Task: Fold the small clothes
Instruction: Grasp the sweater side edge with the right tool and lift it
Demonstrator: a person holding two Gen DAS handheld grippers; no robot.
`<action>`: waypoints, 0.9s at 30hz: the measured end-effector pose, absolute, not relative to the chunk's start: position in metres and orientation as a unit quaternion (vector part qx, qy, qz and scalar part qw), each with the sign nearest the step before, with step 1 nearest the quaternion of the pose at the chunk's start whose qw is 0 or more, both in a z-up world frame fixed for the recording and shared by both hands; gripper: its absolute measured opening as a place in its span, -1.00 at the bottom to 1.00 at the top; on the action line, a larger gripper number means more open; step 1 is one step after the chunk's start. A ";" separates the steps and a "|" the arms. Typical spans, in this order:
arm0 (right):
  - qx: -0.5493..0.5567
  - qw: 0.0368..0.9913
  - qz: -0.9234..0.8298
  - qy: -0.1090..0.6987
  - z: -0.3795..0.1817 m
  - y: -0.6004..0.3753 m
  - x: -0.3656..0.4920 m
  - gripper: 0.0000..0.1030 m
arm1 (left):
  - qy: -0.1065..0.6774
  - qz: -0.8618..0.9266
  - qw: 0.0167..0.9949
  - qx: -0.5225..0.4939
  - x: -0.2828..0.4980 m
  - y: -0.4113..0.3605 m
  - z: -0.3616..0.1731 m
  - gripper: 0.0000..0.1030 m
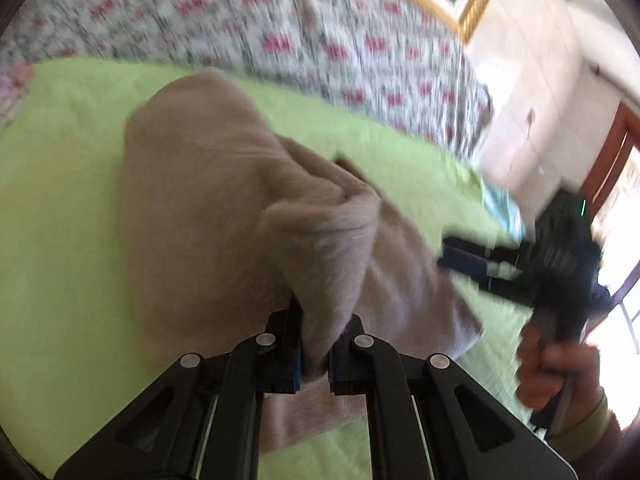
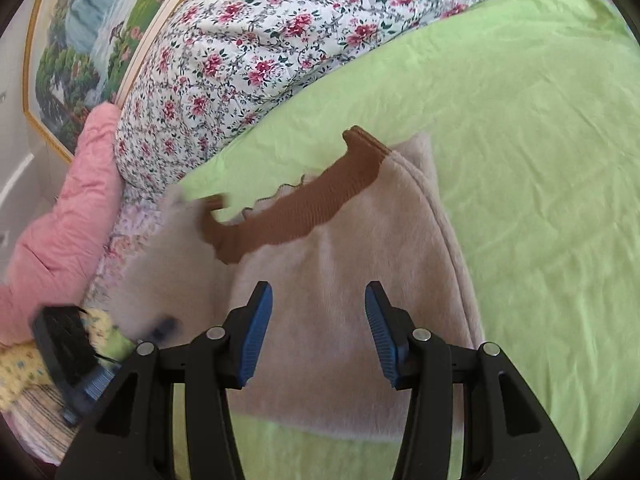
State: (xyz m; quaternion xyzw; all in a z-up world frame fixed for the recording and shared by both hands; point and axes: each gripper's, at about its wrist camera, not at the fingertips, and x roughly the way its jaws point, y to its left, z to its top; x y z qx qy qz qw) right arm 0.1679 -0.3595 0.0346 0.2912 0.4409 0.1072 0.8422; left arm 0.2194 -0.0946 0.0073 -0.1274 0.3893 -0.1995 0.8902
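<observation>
A small beige fleece garment (image 1: 224, 200) with a brown ribbed band (image 2: 296, 212) lies on a lime green sheet (image 2: 540, 160). My left gripper (image 1: 316, 344) is shut on a bunched edge of the garment and lifts it, so a fold hangs over the rest. In the right wrist view that lifted part is a blurred flap (image 2: 172, 264) at the left. My right gripper (image 2: 318, 332) is open and empty, its blue pads (image 2: 258, 332) just above the flat part of the garment. It also shows in the left wrist view (image 1: 472, 264), beside the garment's right edge.
A floral quilt (image 2: 248, 48) is piled behind the green sheet. A pink blanket (image 2: 64, 216) lies at the left, under a framed landscape picture (image 2: 80, 40). A wooden door frame (image 1: 612, 152) and bright window are at the right.
</observation>
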 end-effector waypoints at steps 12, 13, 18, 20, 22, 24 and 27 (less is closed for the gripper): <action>0.345 0.736 0.271 0.515 -0.021 -0.278 0.266 -0.02 | 0.396 -0.211 0.886 -0.114 0.215 -0.096 -0.002 -0.88; 0.353 0.728 0.279 0.517 -0.024 -0.272 0.277 0.00 | 0.396 -0.210 0.887 -0.110 0.215 -0.097 -0.002 -0.88; 0.304 0.729 0.264 0.554 -0.040 -0.246 0.318 0.01 | 0.395 -0.209 0.890 -0.091 0.210 -0.103 -0.002 -0.88; 0.297 0.731 0.260 0.557 -0.040 -0.244 0.324 -0.59 | 0.392 -0.209 0.892 -0.087 0.209 -0.105 0.003 -0.88; 0.303 0.736 0.269 0.542 -0.027 -0.250 0.322 -0.71 | 0.382 -0.220 0.894 -0.083 0.206 -0.110 0.013 -0.88; 0.300 0.751 0.282 0.516 -0.003 -0.260 0.315 -0.72 | 0.370 -0.237 0.895 -0.080 0.206 -0.121 0.025 -0.88; 0.281 0.777 0.289 0.483 0.031 -0.288 0.298 -0.72 | 0.361 -0.278 0.887 -0.079 0.212 -0.151 0.036 -0.87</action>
